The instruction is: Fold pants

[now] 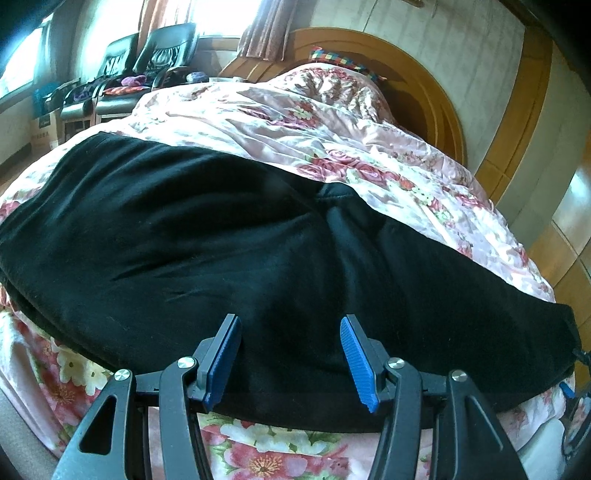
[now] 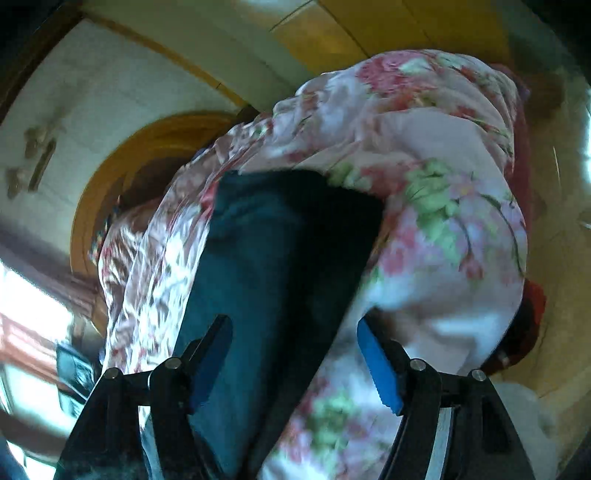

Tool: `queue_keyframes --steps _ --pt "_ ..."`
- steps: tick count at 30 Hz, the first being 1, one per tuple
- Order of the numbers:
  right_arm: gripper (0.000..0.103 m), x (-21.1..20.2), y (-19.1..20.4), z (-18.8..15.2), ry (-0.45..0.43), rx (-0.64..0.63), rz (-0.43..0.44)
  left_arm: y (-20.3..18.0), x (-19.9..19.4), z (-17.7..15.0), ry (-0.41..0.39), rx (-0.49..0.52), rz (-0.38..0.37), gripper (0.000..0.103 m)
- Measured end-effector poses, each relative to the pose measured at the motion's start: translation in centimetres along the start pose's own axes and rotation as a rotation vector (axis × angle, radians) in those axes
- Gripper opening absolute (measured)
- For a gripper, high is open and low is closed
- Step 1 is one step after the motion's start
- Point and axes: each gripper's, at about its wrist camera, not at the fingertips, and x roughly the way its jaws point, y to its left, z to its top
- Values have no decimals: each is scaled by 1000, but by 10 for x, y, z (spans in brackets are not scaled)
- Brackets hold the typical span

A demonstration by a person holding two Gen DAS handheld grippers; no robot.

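the black pants (image 1: 229,236) lie spread across the near edge of the floral quilt (image 1: 332,122). the left gripper (image 1: 291,356) and right gripper (image 2: 295,354) both hover released, nothing grasped. looks like the approach step; next each needs to pinch an edge.

black hand-held gripper (image 1: 290,354), blue ribbed pads (image 1: 357,360), silver screws.

Sunlit window (image 1: 236,14), wooden headboard (image 1: 424,85), armchairs (image 1: 147,62)

One pair of black pants (image 1: 221,236), one floral quilt (image 1: 295,122) (pink), two armchairs (image 1: 147,62).
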Motion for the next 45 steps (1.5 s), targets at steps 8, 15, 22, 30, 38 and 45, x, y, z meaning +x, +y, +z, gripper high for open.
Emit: queue_keyframes --steps 8,15,22,30,38,45 --pt "40 18 14 18 -28 -119 -36 -2 2 -2 4 8 7 57" --pt "17 -18 61 -1 -77 -236 35 -2 2 -2 3 -4 4 57" --pt "16 -57 144 -45 -107 -471 212 2 0 -1 -1 -17 -7 57" --pt "16 -64 209 -104 -24 -660 379 8 -2 2 -8 -42 -12 57" --pt "16 -40 235 -172 152 -817 448 9 -2 2 -6 -43 -10 57" --pt "16 -4 240 -234 301 -956 434 8 -2 2 -7 -34 -11 57"
